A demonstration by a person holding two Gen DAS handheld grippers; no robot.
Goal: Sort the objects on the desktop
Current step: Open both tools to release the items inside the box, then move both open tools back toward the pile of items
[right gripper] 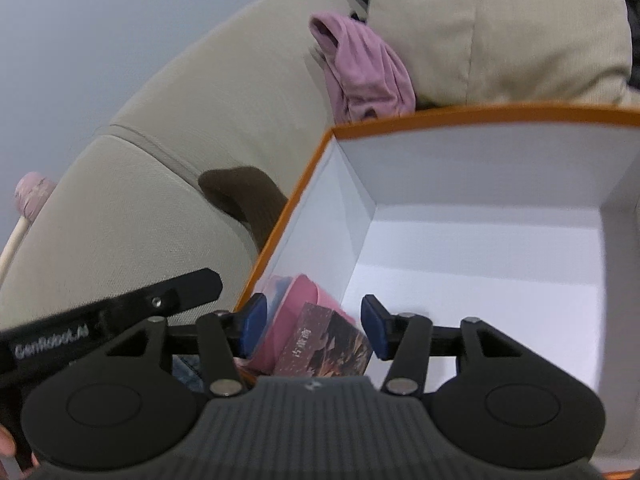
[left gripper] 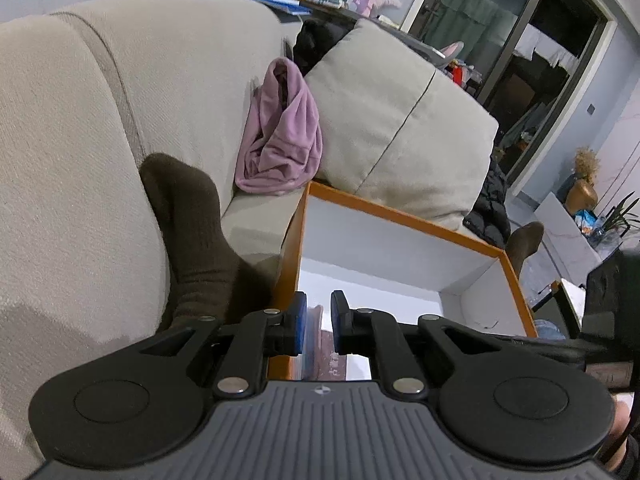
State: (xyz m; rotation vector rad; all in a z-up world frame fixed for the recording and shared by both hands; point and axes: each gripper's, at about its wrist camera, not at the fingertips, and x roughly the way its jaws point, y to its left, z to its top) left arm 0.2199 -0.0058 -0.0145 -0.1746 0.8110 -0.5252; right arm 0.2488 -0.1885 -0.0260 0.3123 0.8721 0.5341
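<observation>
On the beige sofa (left gripper: pixel 180 80) stands an orange-rimmed box (right gripper: pixel 480 114) with white inner walls, the landmark here. Inside its near left corner lie a pink case (right gripper: pixel 296 300) and, leaning against it, a dark printed card box (right gripper: pixel 328 344). The right gripper (right gripper: pixel 316 330) hangs just above that corner, jaws parted wide, the 2 blue pads clear of both items. The left gripper (left gripper: pixel 319 322) sits over the box's near left wall with its jaws drawn in as close as they go; whether anything is pinched I cannot tell. Beyond the box's far left corner lies a crumpled purple cloth (left gripper: pixel 282 132); left of the box is a foot in a brown sock (left gripper: pixel 192 224).
</observation>
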